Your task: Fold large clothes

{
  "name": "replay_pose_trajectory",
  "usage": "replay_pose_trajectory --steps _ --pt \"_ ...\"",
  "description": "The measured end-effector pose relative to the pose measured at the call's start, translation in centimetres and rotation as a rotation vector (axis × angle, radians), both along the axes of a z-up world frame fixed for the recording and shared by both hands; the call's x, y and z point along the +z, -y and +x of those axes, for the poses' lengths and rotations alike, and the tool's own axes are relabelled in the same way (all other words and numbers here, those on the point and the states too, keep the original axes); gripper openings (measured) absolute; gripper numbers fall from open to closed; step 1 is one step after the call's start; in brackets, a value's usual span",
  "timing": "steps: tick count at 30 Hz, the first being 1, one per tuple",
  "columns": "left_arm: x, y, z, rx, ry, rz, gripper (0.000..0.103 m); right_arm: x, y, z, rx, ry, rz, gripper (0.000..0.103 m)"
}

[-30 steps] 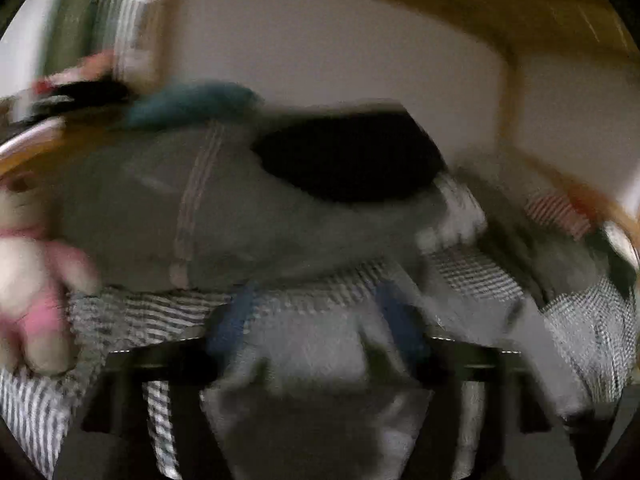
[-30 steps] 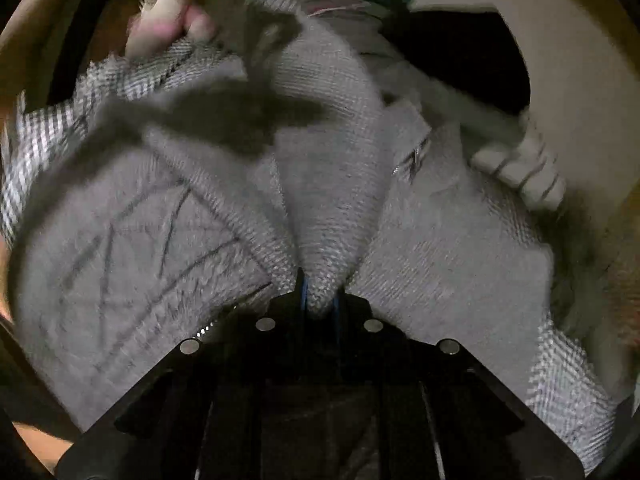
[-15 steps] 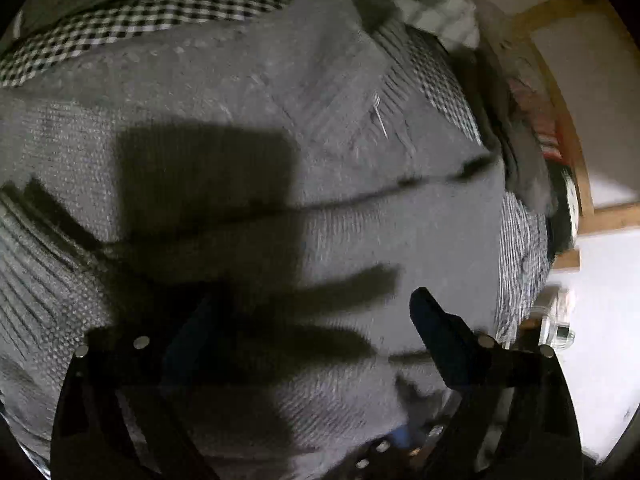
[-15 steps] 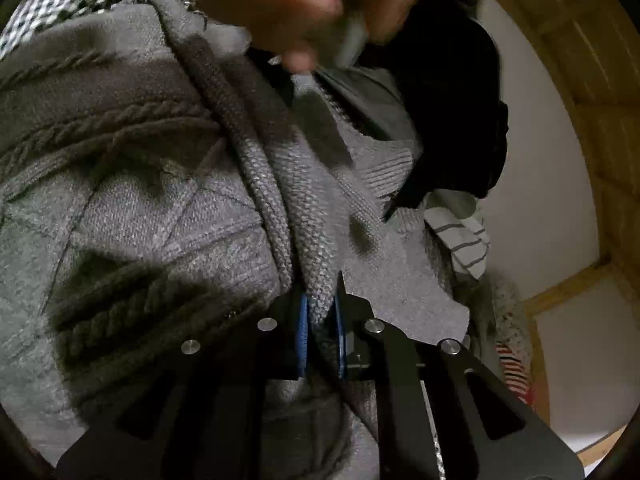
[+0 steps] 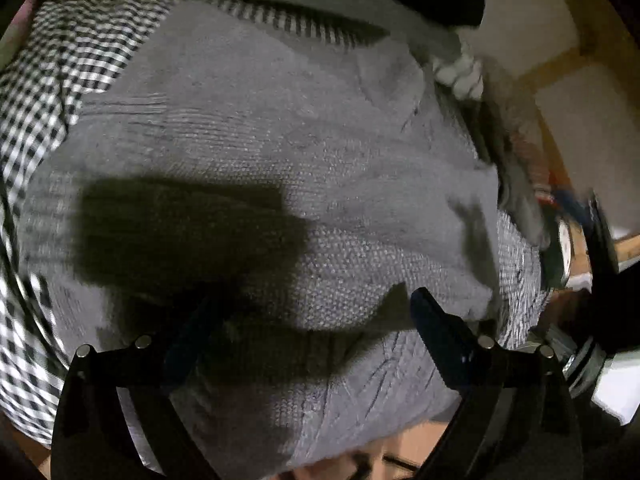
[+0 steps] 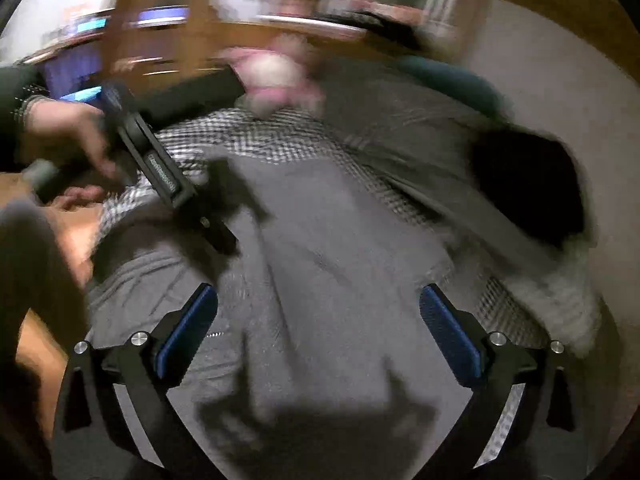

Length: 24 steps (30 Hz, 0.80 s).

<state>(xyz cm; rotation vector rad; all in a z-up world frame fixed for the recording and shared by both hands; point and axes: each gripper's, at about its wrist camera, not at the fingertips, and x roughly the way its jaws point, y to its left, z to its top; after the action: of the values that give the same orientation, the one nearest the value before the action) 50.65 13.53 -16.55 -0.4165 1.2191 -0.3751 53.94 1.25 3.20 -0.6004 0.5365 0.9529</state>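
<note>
A grey knitted sweater (image 5: 320,140) lies spread on a black-and-white checked sheet (image 5: 60,80). My left gripper (image 5: 312,300) hovers close over the sweater, open, with its blue pads apart and only its own shadow on the knit below. In the right wrist view the sweater (image 6: 320,220) lies blurred under my right gripper (image 6: 318,290). Its jaws are opening wide and nothing is pressed between the pads. A hand (image 6: 68,136) at the upper left holds the left gripper's black body (image 6: 160,168) over the sweater's left side.
A black garment (image 6: 528,188), a striped white cloth (image 6: 560,300) and a teal item (image 6: 448,80) crowd the sweater's right side. A pink plush toy (image 6: 272,76) sits behind the sheet. Wooden framing (image 5: 560,60) and a pale wall run along the right.
My right gripper was shut on a fold of the sweater; it has let go, opened wide and lifted back. My left gripper came down close over the sweater and stays open.
</note>
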Motion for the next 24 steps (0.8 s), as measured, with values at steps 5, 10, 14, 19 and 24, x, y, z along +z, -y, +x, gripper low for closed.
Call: replay_pose_trajectory --steps 5,10,14,19,24 --pt "-1.2 0.6 -1.8 0.036 0.046 0.027 0.094 -1.8 -3.7 12.1 0.165 -0.244 -0.093 0.094" --pt "-0.9 1.2 -2.2 0.041 0.081 0.013 0.094 -7.4 -8.2 15.5 0.261 -0.495 -0.354 0.051" --pt "1.1 -1.0 -4.3 0.117 0.121 -0.051 0.094 -8.0 -8.0 14.5 0.256 -0.451 -0.358 0.01" --pt "6.7 -2.7 -5.2 0.163 0.277 -0.069 0.094 -5.7 -5.8 16.0 0.175 -0.407 -0.197 0.006" --pt "8.4 -2.6 -2.0 0.187 0.349 0.031 0.094 -4.9 -4.4 16.7 0.118 -0.389 -0.132 0.006"
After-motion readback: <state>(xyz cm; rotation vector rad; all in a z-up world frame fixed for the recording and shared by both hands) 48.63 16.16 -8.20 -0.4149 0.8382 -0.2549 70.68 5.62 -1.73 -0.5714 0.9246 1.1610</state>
